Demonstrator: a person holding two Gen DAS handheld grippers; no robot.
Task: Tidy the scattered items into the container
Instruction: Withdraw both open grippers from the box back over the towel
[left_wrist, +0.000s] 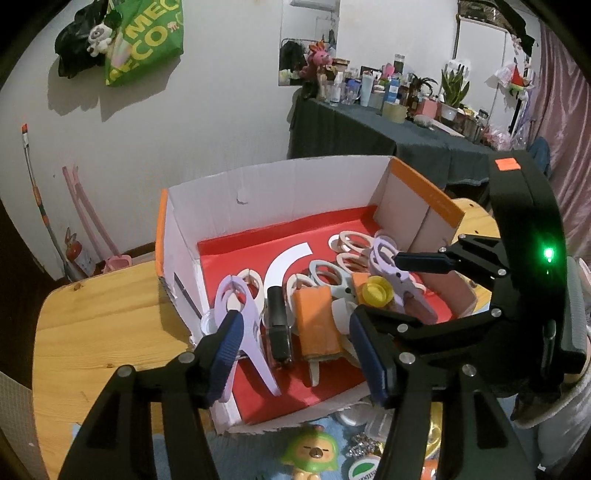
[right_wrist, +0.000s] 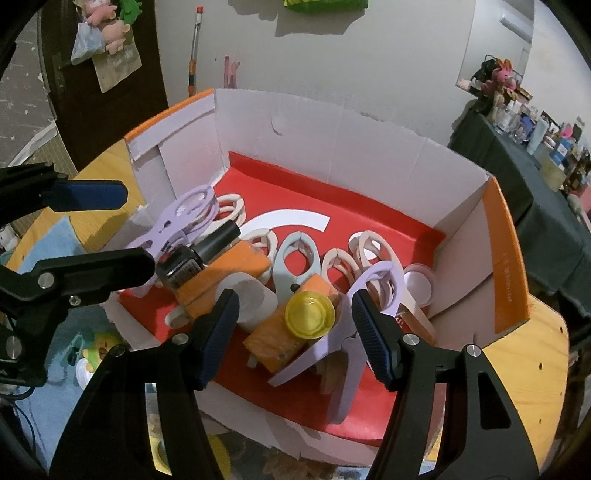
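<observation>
An open cardboard box (left_wrist: 207, 206) with a red floor stands on the wooden table (left_wrist: 92, 332). Inside lie purple clips (left_wrist: 240, 306), beige clips (left_wrist: 351, 240), a pale blue clip (right_wrist: 297, 258), orange blocks (left_wrist: 316, 325), a black bottle (left_wrist: 277, 332), a yellow cap (right_wrist: 309, 314) and a white lid (right_wrist: 419, 286). My left gripper (left_wrist: 295, 347) hangs open over the box's near side, above the bottle and an orange block, touching neither. My right gripper (right_wrist: 295, 325) is open too, its pads on either side of the yellow cap and apart from it.
In front of the box, on a blue cloth (right_wrist: 55, 243), lie a small green-haired toy figure (left_wrist: 310, 452) and several small bits. A dark-covered side table (left_wrist: 369, 129) crowded with bottles stands behind at the right. Bags hang on the white wall.
</observation>
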